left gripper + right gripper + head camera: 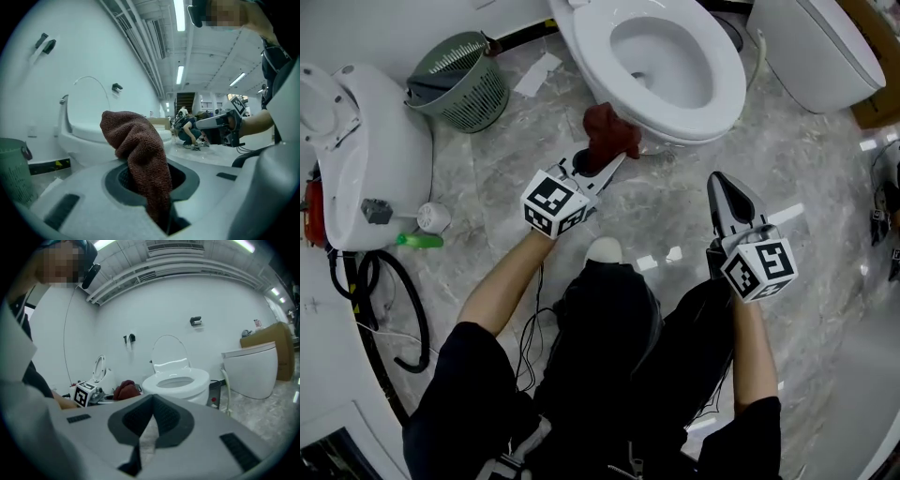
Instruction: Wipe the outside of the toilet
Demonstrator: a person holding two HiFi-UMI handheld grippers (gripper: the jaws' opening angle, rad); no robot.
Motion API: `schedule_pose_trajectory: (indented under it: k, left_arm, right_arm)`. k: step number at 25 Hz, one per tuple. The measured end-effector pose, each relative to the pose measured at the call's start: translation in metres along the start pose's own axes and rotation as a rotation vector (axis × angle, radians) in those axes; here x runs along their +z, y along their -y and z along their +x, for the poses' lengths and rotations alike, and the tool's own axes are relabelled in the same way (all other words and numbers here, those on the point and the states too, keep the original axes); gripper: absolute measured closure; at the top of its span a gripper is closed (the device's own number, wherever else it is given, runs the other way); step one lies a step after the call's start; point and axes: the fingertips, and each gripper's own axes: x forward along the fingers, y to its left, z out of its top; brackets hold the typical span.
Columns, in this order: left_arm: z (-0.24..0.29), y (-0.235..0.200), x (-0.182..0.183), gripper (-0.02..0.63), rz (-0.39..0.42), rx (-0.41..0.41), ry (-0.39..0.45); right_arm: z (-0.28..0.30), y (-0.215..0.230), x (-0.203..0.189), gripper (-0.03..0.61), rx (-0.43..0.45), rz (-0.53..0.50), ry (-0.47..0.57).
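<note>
Black-clad knees [614, 309] fill 6 o'clock, with two bare forearms reaching past them. One left gripper [602, 169] angles toward 1 o'clock, its fingers pinching one dark red cloth [607, 131] at the lower front of the toilet [675, 89] at 12 o'clock. One right gripper [724, 192] points to 12 o'clock, fingers pressed together and empty. One green basket [464, 84] stands at 10 o'clock.

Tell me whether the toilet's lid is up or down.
Up. In the right gripper view the lid stands upright behind the seat, which lies flat on the bowl.
</note>
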Motion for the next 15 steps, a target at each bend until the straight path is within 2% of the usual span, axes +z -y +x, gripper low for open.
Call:
schedule_pose_trajectory:
  k: [5, 9, 15]
  left_arm:
    - [-0.031, -0.078, -0.01, 0.541, 0.001, 0.15, -0.025]
    - [-0.036, -0.142, -0.024, 0.541, -0.048, 0.263, -0.036]
    - [-0.017, -0.212, -0.054, 0.541, -0.051, 0.349, -0.114]
  right_arm:
    - [0.024, -0.015, 0.0, 0.577, 0.042, -0.013, -0.01]
    - [0.032, -0.018, -0.002, 0.577, 0.043, -0.02, -0.032]
    - [0.027, -0.004, -0.005, 0.577, 0.007, -0.06, -0.07]
